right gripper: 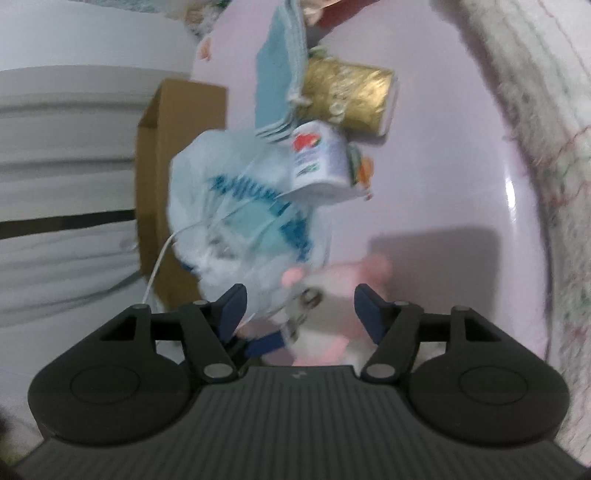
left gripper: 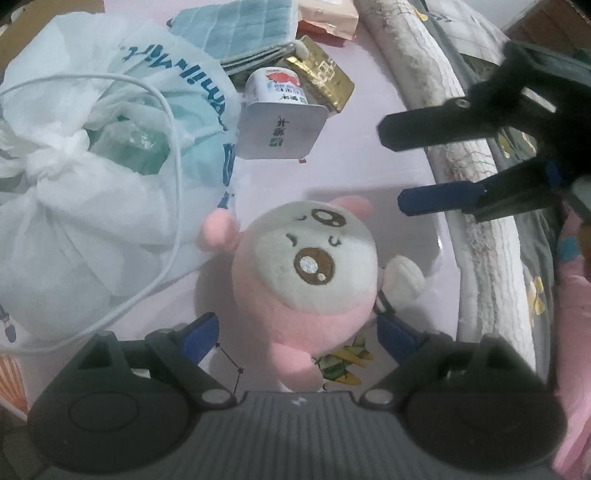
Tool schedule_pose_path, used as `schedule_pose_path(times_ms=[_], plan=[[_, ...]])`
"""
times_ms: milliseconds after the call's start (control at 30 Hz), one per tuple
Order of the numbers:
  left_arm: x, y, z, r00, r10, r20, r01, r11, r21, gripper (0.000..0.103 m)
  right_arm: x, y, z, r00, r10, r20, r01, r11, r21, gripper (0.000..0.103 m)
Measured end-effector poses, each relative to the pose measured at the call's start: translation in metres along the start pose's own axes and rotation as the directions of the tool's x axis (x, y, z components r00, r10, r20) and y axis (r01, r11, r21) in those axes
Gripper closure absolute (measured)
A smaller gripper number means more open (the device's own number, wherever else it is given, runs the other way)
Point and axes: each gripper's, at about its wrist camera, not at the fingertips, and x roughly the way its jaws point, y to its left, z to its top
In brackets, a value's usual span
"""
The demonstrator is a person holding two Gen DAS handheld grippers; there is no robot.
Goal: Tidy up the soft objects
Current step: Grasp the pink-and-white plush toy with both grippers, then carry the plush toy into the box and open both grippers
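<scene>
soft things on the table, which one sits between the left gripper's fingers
The pink and white plush toy. The white plastic bag and folded blue towel lie farther off, outside the left gripper.

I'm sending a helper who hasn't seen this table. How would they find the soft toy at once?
Start at the pink tabletop and find the big white plastic bag with blue lettering. Just beside the bag sits the plush toy, below an upturned yogurt cup. It alone is round, pink and fuzzy, with a white face and brown embroidered eyes.

L claw (left gripper: pixel 295 334) steep down, jaws apart; R claw (left gripper: pixel 397 170) angled down, open.
</scene>
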Motion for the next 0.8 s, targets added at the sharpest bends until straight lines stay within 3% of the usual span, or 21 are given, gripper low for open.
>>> schedule_pose_path(times_ms=[200, 400, 467, 800], plan=[[0.008, -0.009, 0.004, 1.000, -0.015, -0.021, 0.016, 0.999, 0.031, 0.011, 0.027, -0.011, 0.007, 0.998, -0.046, -0.046, 0.047, 0.999, 0.008, 0.025], [0.009, -0.016, 0.010, 1.000, -0.013, -0.014, 0.014, 0.998, 0.057, 0.015, 0.058, -0.009, 0.000, 0.990, -0.078, -0.121, 0.074, 0.997, -0.036, 0.025], [0.006, -0.017, 0.011, 1.000, -0.020, -0.019, 0.021, 0.997, 0.074, 0.016, 0.059, -0.005, -0.006, 0.987, -0.111, -0.115, 0.103, 0.992, -0.071, 0.029], [-0.057, -0.029, 0.023, 0.997, -0.076, 0.024, 0.071, 0.981, 0.182, 0.016, 0.009, 0.018, -0.029, 0.997, -0.082, -0.002, 0.082, 0.996, 0.023, 0.031]])
